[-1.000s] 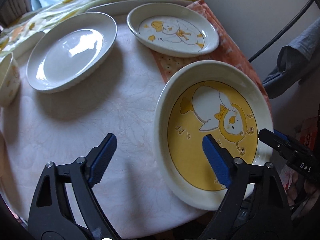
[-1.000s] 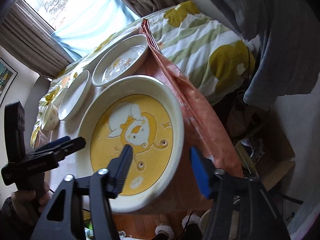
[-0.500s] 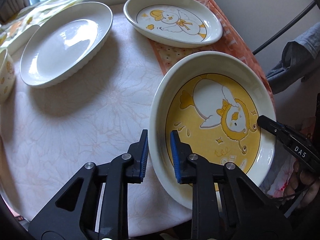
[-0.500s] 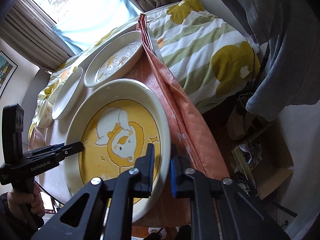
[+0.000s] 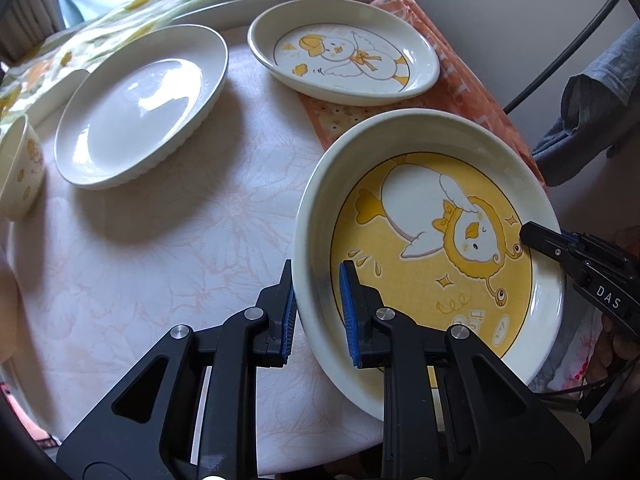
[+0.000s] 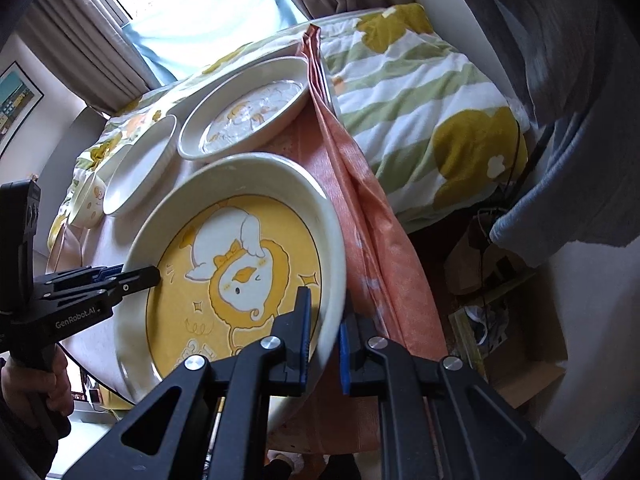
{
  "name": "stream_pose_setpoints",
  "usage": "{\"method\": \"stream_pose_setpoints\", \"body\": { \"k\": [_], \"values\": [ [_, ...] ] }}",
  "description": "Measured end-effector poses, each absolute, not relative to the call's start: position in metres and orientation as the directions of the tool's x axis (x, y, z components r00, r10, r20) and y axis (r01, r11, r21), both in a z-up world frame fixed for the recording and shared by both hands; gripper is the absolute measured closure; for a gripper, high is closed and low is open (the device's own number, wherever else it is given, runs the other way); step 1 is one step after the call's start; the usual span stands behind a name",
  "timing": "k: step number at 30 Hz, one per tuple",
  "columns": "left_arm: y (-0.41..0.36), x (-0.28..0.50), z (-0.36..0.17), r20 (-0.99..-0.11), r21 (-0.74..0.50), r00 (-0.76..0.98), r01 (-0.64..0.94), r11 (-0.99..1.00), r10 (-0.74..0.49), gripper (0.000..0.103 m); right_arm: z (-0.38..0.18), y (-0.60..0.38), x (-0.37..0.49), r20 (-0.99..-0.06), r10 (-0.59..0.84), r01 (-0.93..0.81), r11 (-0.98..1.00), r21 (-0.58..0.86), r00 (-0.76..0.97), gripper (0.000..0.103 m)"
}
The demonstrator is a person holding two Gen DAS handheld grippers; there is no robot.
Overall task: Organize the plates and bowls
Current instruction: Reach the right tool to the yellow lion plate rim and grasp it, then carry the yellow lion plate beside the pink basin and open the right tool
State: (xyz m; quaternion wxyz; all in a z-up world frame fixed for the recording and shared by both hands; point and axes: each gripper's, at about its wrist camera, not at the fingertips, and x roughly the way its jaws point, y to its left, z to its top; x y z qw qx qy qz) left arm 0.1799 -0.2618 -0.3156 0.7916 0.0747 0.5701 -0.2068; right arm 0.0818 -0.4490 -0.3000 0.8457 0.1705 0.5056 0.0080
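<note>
Two claws pinched the yellow plate (image 5: 432,240) at opposite rims: left claw (image 5: 316,308), right claw (image 6: 324,332). It sat at the counter (image 5: 160,240) edge, nearer than the white plate (image 5: 136,108). An uneven lift could tilt it until it slipped.

Big round cream ceramic plate w/ yellow centre & duck cartoon (image 5: 432,240) at the table's near-right edge, tilted, rim pinched on two opposite sides. Behind it, oval cream dish w/ white duck print (image 5: 344,62), flat, partly on orange cloth. Left of that, plain white fluted-rim plate (image 5: 140,104), flat. Far left, small cream bowl w/ yellow pattern (image 5: 18,172), upright, cut off by the frame.
</note>
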Motion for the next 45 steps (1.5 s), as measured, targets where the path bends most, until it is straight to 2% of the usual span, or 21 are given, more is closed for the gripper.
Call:
{"method": "stream_pose_setpoints", "body": {
  "k": [11, 24, 37, 45],
  "values": [
    [-0.231, 0.174, -0.277, -0.902, -0.128, 0.349, 0.347, 0.929, -0.255, 0.085, -0.28, -0.431, 0.094, -0.835, 0.212, 0.08, 0.953, 0.291, 0.507, 0.091],
    [-0.114, 0.16, -0.249, -0.88, -0.139, 0.43, 0.174, 0.975, -0.202, 0.085, -0.249, -0.337, 0.129, -0.813, 0.293, -0.114, 0.955, 0.273, 0.503, 0.091],
    [0.008, 0.159, -0.287, -0.901, -0.12, 0.413, 0.061, 0.991, -0.134, 0.085, -0.289, -0.209, 0.156, -0.835, 0.361, -0.205, 0.931, 0.301, 0.415, 0.091],
    [0.047, 0.16, -0.314, -0.902, -0.128, 0.409, 0.055, 0.99, -0.139, 0.085, -0.313, -0.172, 0.164, -0.842, 0.356, -0.228, 0.931, 0.284, 0.405, 0.091]
  ]
}}
